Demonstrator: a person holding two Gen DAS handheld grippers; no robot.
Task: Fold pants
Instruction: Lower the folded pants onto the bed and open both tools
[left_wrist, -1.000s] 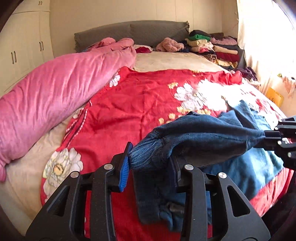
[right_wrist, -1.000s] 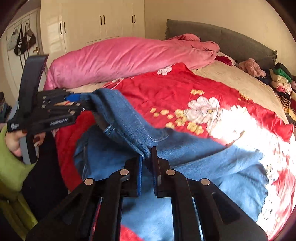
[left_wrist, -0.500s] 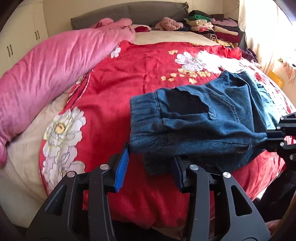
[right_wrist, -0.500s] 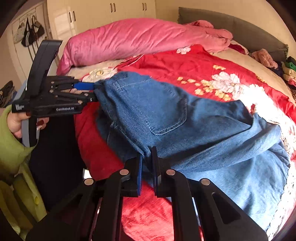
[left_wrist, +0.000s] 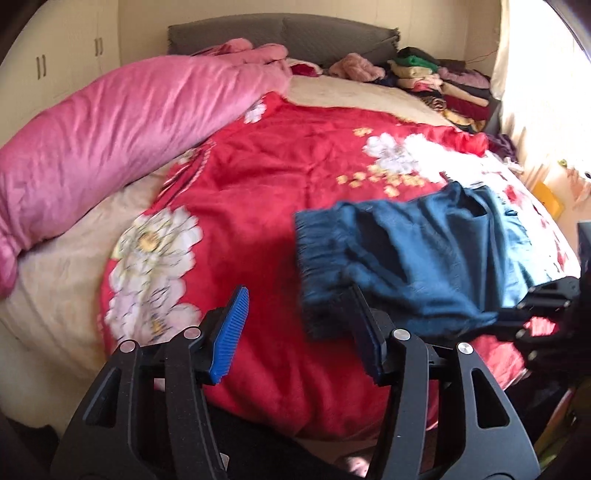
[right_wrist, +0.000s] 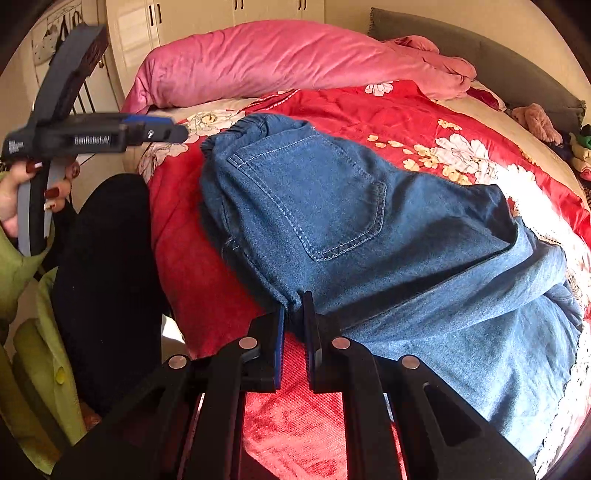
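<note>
The blue denim pants (right_wrist: 332, 221) lie on the red flowered bedspread (right_wrist: 388, 114), back pocket up, elastic waistband toward the left. They also show in the left wrist view (left_wrist: 413, 254). My right gripper (right_wrist: 293, 314) is shut on the near edge of the pants. It appears at the right edge of the left wrist view (left_wrist: 543, 299). My left gripper (left_wrist: 299, 314) is open and empty, just left of the waistband. In the right wrist view it (right_wrist: 173, 131) hovers left of the waistband, apart from it.
A long pink quilt roll (left_wrist: 122, 122) lies along the bed's left side. Stacked folded clothes (left_wrist: 436, 81) sit at the headboard (left_wrist: 295, 33) corner. The person's black leg (right_wrist: 107, 280) and green jacket stand at the bed's front edge.
My left gripper has let go of the waistband and opened wide, drawing back to the left. The pants have dropped flat onto the bedspread. My right gripper keeps its hold.
</note>
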